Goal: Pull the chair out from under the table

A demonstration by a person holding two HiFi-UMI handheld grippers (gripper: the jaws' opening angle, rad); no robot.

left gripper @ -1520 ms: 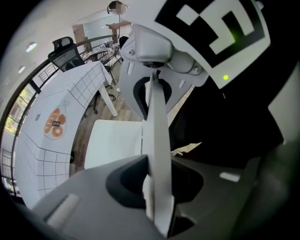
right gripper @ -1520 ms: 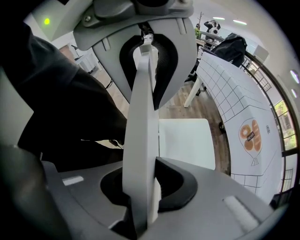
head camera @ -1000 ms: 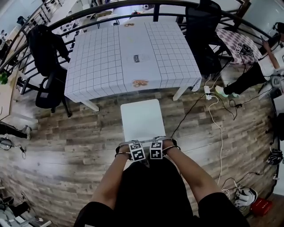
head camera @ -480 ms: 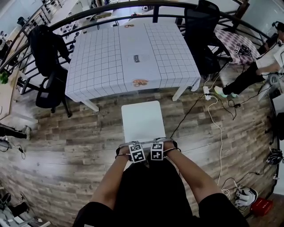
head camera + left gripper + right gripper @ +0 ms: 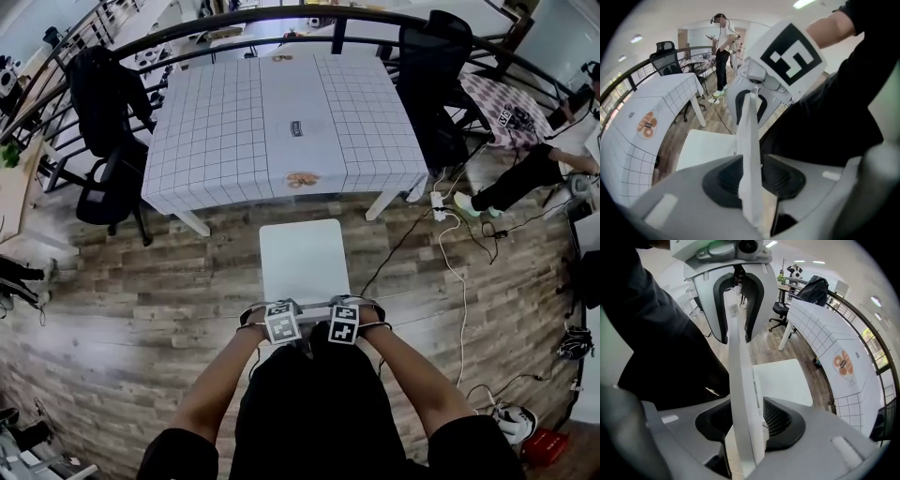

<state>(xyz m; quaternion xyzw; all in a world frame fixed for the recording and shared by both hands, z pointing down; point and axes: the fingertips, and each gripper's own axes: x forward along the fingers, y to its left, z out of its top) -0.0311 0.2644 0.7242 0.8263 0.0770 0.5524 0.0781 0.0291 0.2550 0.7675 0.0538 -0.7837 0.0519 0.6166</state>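
The white chair stands pulled out in front of the table, its seat fully in view. My left gripper and right gripper sit side by side over the top of its backrest, close to my body. In the left gripper view the thin white backrest edge runs between the jaws of the left gripper, which are opening. The right gripper also straddles the backrest with its jaws opening wide. The pads do not seem to press on it.
Black office chairs stand at the table's left and far right. A dark railing curves behind. A power strip and cables lie on the wooden floor at the right, near a person.
The two marker cubes stand a little farther apart than before. The chair has stayed where it was in front of the table.
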